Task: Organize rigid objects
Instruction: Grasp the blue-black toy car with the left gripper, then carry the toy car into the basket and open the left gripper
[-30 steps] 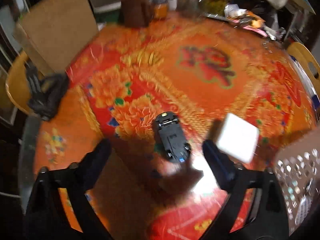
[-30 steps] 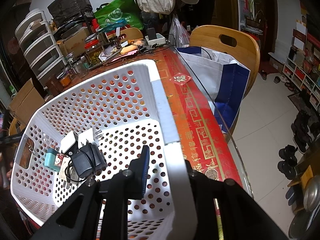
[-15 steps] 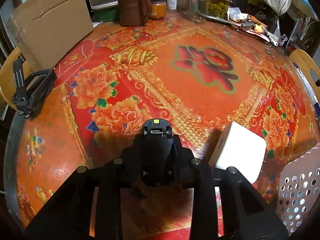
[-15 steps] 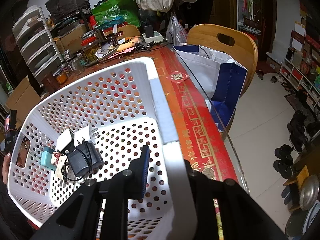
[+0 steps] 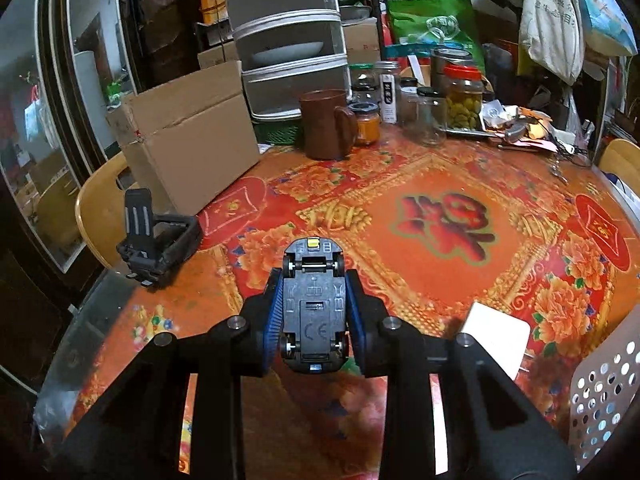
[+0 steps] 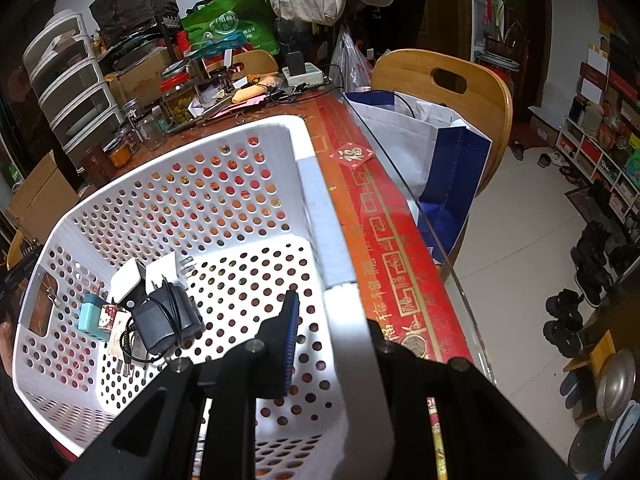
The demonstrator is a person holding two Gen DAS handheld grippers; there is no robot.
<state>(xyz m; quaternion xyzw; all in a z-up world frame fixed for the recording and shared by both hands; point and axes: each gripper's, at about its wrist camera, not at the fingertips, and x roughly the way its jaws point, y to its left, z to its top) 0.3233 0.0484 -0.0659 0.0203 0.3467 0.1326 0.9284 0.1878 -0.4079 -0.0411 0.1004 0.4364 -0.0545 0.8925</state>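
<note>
Left gripper (image 5: 314, 312): blue pads clamped on both sides of a black toy car (image 5: 313, 304), car belly-up, held clear above the red floral tablecloth (image 5: 440, 216). White box (image 5: 496, 332) lies on the cloth just right of the fingers; black phone stand (image 5: 158, 240) near the left table edge, cardboard box (image 5: 188, 136) behind it. Right gripper (image 6: 324, 336): fingers closed across the rim wall of the white perforated basket (image 6: 224, 200), one finger inside, one outside. Inside the basket: black adapter with cord (image 6: 166, 316), white chargers (image 6: 144, 276), teal plug (image 6: 90, 314).
</note>
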